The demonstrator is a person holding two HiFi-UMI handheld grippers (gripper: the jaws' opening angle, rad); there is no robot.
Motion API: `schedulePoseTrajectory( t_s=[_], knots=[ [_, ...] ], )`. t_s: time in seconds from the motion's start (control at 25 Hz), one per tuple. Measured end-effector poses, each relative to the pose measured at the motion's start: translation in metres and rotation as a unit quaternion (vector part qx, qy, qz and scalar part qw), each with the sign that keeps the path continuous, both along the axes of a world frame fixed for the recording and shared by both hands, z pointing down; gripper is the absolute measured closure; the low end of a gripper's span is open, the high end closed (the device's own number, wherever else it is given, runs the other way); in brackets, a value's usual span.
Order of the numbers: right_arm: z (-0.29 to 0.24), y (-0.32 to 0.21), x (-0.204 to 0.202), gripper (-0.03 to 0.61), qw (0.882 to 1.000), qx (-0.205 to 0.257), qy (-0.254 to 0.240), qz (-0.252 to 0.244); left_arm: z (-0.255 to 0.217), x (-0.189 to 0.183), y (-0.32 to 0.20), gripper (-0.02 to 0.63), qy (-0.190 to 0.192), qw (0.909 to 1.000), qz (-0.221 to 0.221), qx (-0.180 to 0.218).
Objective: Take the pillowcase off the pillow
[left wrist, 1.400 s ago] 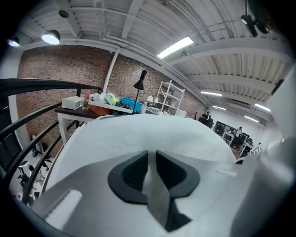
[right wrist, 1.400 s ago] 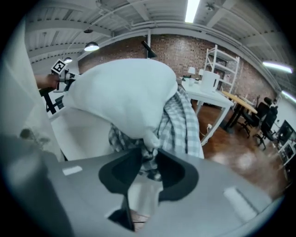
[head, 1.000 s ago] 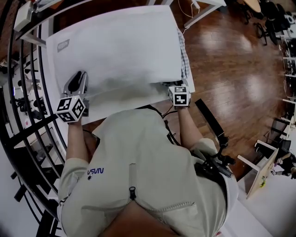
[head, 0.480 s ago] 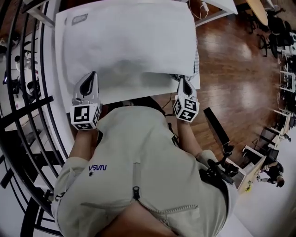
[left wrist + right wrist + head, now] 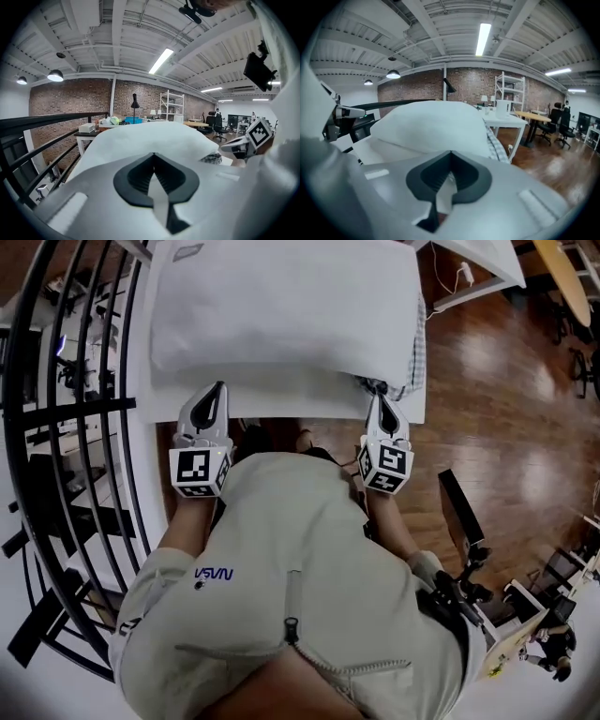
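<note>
Pillowcase (image 5: 281,306), white: lies across the white table (image 5: 281,409), with the checked pillow (image 5: 415,352) showing at its right end.
Left gripper (image 5: 217,390): jaws closed, pinching the pillowcase's near-left hem.
Right gripper (image 5: 380,399): jaws closed, pinching the near-right hem.
Both cross the table's near edge.
Black railing (image 5: 84,427) close on the left; open wood floor (image 5: 506,399) on the right.
</note>
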State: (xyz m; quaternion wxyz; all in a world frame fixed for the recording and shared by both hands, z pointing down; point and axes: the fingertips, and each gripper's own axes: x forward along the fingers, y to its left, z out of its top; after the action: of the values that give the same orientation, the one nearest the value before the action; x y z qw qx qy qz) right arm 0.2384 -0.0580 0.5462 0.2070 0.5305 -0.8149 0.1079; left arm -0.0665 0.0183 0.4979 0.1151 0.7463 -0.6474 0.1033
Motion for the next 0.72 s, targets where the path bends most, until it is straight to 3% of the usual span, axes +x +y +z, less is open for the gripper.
schedulePoseTrajectory(
  t_s=[0.2, 0.36, 0.72],
  knots=[
    [0.006, 0.034, 0.006, 0.575, 0.998, -0.021, -0.011, -0.055, -0.013, 0.046, 0.043, 0.611, -0.005, 0.9996, -0.021, -0.02],
    [-0.007, 0.049, 0.013, 0.575, 0.995, -0.006, -0.024, -0.097, -0.016, 0.071, 0.064, 0.611, -0.021, 0.9988, -0.03, -0.032],
    [-0.08, 0.043, -0.019, 0.575, 0.989, 0.085, -0.087, -0.087, -0.051, 0.057, 0.058, 0.611, -0.026, 0.998, -0.041, 0.041]
  ],
)
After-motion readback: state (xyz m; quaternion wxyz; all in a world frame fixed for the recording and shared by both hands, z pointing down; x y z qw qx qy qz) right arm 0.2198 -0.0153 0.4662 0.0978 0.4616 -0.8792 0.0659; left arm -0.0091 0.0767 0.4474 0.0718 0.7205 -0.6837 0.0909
